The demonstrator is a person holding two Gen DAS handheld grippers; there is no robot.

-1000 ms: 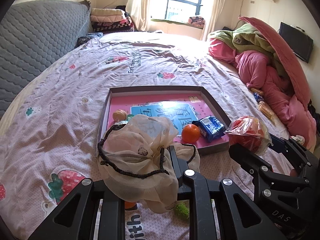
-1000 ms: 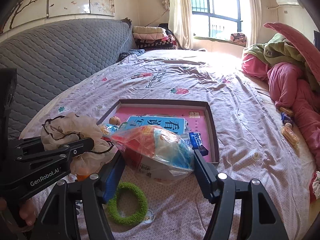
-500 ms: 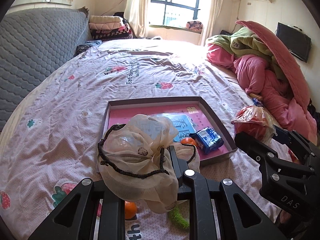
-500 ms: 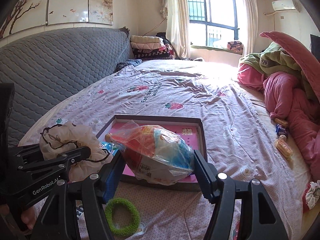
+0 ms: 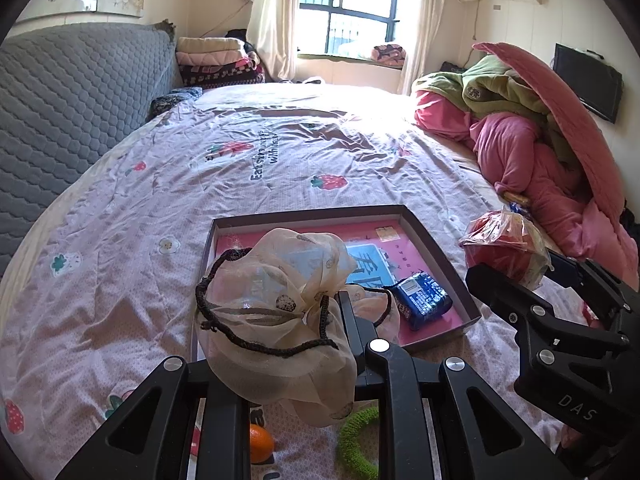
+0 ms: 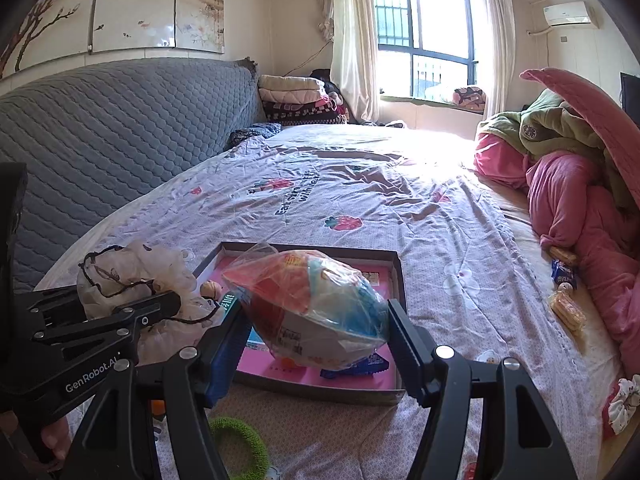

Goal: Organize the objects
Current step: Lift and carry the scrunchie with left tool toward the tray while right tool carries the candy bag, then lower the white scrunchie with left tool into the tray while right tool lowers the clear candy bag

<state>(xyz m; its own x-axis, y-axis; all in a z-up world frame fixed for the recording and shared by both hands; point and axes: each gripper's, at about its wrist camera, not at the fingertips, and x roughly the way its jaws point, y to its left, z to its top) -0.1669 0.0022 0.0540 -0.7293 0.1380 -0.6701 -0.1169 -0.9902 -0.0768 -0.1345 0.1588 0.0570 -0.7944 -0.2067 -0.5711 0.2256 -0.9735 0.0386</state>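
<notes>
Left wrist view: the left claw, clamped fully shut, holds 1 sheer cream drawstring pouch by its gathered neck, the pouch hanging over the near left corner of the open box tray on the bed. Inside the tray, 1 blue snack packet lies toward the near right corner on a pink printed sheet. On the bedsheet below the claw sit 1 orange and 1 green fuzzy ring, both outside the tray and nearer the person than the tray's front wall. At far right, the right claw carries 1 clear plastic bag of red and orange goods, raised beside the tray's right wall.

Right wrist view: the left claw and pouch appear at left, level with the tray's left end; 1 small round peach-coloured item shows just past it in the tray. The right claw stands partly open, its 2 pads pressed on the bag's sides, the bag's long axis running across the jaws and lying above the tray's near half. Both loads hover over or beside the tray, which lies ahead of and below each claw; the left is nearer its left end, the right nearer its middle. Lowering either load looks the likely next step. At right, 2 more packets rest on the sheet by the pink quilt, well apart from the tray.
</notes>
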